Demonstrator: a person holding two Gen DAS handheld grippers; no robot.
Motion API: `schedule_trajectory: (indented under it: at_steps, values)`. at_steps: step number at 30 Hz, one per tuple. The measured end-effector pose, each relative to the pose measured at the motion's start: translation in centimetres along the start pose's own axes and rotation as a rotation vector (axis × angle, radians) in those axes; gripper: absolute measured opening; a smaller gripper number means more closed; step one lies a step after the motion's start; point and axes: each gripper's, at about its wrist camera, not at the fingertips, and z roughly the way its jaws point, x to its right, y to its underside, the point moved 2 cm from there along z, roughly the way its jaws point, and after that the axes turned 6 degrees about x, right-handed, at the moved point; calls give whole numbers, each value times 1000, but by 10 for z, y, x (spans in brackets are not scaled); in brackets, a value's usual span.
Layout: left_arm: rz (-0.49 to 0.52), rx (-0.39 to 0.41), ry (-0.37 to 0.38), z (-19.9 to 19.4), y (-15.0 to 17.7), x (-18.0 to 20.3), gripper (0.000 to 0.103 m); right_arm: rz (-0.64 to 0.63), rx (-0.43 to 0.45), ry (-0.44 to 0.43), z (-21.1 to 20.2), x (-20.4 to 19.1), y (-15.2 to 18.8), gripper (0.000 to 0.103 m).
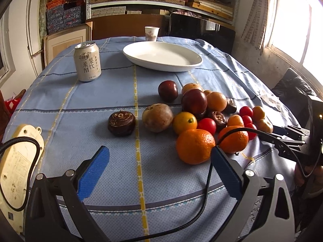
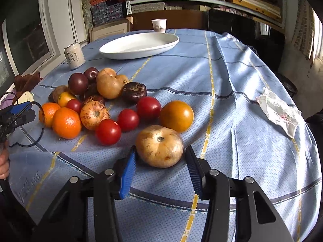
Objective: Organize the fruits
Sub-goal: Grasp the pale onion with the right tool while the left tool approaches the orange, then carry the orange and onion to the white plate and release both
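Pale round fruit point(image 2: 159, 148) on bench point(image 2: 232, 100), stem scar up, between right gripper point(image 2: 160, 162) open jaws. Left gripper point(image 1: 159, 162) spread wide, gripping nothing. White plate point(image 2: 139, 45) bare.

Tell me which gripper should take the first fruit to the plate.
Right. The right gripper is open around a pale fruit; the left gripper is open over bare cloth. The plate is empty.

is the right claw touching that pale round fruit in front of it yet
Apart. The right wrist view shows the pale fruit between the open right claw, with tablecloth visible beside the right pad; the left pad is close.
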Motion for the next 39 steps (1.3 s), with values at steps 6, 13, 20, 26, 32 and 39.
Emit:
schedule_trajectory:
  at_steps: [6,13,20,26,32,39]
  values:
    - [-6,-7,-7,2,-1,1,98,-13,133,28,-19,-2,3,43]
    - [-16,-20,39,7,-7,12,98,85,162,-84,-28,12,17,43]
    - [-61,-73,94,23,-8,17,75,117,165,-101,-30,17,28,43]
    - [-58,-86,112,28,-6,22,71,106,165,-110,-29,15,28,43]
    - [-68,-104,124,34,-5,24,64,101,161,-109,-29,14,28,43]
    - [-48,-116,152,36,-4,31,47,100,157,-100,-29,14,29,43]
